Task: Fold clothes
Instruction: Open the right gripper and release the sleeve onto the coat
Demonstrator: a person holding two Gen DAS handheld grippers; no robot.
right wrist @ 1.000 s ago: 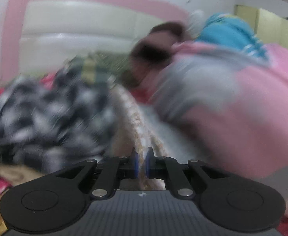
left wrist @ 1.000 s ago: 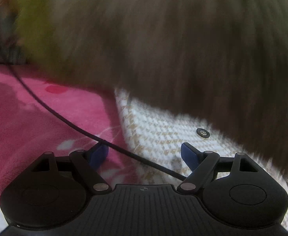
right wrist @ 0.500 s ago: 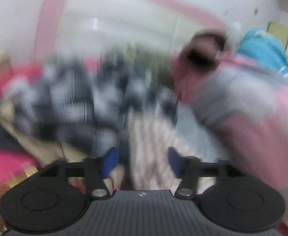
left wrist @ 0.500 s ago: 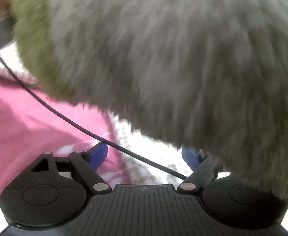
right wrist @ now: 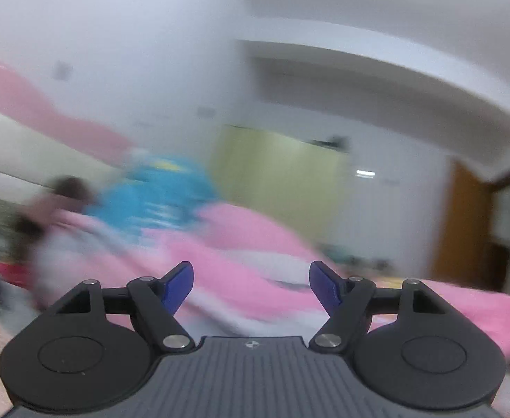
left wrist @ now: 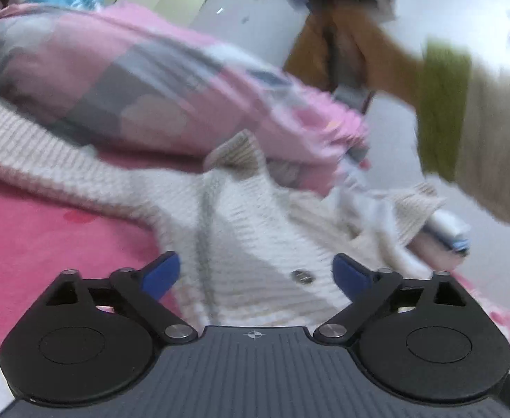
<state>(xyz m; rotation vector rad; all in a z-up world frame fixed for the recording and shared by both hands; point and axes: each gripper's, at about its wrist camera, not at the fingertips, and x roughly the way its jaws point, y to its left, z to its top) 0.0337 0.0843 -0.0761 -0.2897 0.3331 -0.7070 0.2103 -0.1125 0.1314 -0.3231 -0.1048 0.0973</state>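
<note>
- The left gripper [left wrist: 256, 273] hangs low over the cream knit cardigan [left wrist: 248, 244], its jaws opening; the knit lies between the blue pads but they do not press on it, so it is released.
- The cardigan lies spread across the pink bed cover [left wrist: 46, 244], one long ribbed part stretching away to the left and a button [left wrist: 301, 276] showing near the right pad (the front seems to face up). My reading: it has been laid flat so the next fold can be made on it.
- A pink and grey quilt [left wrist: 143, 80] is heaped behind the cardigan, its edge lying over the knit's far side; this could catch a fold.
- The right gripper [right wrist: 251, 287] is lifted clear and points roughly level at the room, jaws opening, with nothing between them. Only the pink quilt [right wrist: 255, 244] and something blue [right wrist: 157, 195] lie ahead, blurred.
- A sleeve [left wrist: 491, 132] with a green cuff crosses the left view's right side.
- No basket, box or other container is visible in either view.
</note>
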